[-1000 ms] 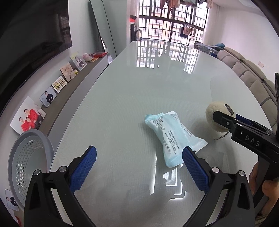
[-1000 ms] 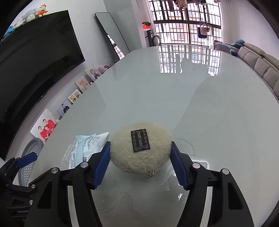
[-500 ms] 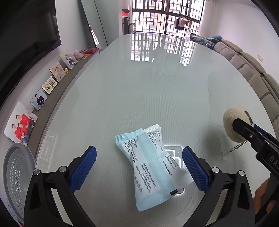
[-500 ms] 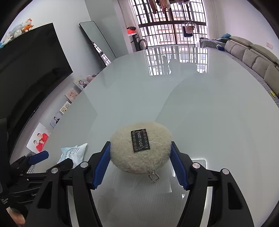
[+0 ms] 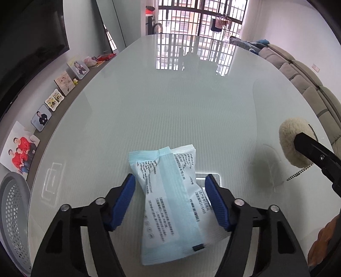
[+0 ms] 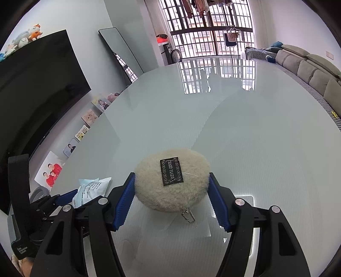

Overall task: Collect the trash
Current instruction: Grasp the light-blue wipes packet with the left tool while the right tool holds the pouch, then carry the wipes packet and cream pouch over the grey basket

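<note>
Glass tabletop (image 5: 191,102), pale green and glossy, fills both views and mirrors the barred window (image 5: 200,19) at its far end. On it, near the close edge, lies a light blue plastic packet (image 5: 170,204) printed with dark text, one crimped end pointing away from the camera. The left gripper (image 5: 170,200) straddles this packet: its jaws have just been closing, the packet is between them, and both blue pads (image 5: 124,202) now meet the packet's sides, the right pad overlapping its edge. The packet still rests on the glass.

To the right, the right gripper (image 6: 171,199) is clamped on a round cream fluffy pouch (image 6: 170,185) with a black label (image 6: 171,171) on top and a small ball chain (image 6: 188,217) hanging from its near side. Its blue pads (image 6: 217,204) press into the fleece on both sides, and the pouch looks raised a little above the glass, its shadow below it. In the left wrist view the same pouch (image 5: 292,140) shows at the right edge, well apart from the packet.

A grey perforated basket (image 5: 12,221) stands off the table's left edge, beside a low shelf with framed photos (image 5: 20,150). A dark television (image 6: 32,91) hangs above, and a beige sofa (image 6: 313,66) runs along the right.
</note>
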